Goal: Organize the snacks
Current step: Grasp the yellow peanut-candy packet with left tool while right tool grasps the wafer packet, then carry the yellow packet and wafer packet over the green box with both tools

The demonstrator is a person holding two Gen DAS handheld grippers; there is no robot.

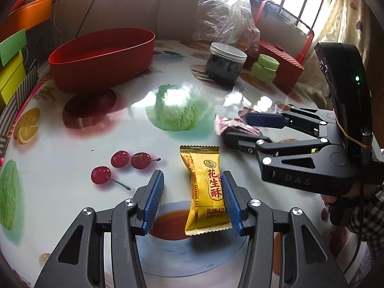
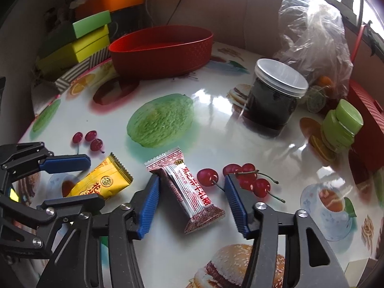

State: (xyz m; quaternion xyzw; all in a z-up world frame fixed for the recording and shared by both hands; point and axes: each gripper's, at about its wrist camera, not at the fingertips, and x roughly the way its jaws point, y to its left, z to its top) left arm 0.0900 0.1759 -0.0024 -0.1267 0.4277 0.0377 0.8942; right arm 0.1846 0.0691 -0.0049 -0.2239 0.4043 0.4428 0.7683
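Observation:
A yellow snack packet [image 1: 206,192] lies on the fruit-print table between the open jaws of my left gripper [image 1: 193,199], against the right pad. It also shows in the right wrist view [image 2: 100,182]. A red-and-white snack packet [image 2: 189,192] lies between the open jaws of my right gripper [image 2: 192,204], touching the left pad; in the left wrist view it shows as a red packet [image 1: 234,126] inside the right gripper [image 1: 240,128]. A red oval basket [image 1: 103,57] stands at the far left, also in the right wrist view [image 2: 163,50].
A dark jar with a clear lid [image 2: 276,96], a small green jar [image 2: 340,124], a clear plastic bag [image 2: 314,31] and a red box [image 2: 367,129] stand at the right. Green and yellow boxes [image 2: 81,40] are stacked beyond the table's left edge.

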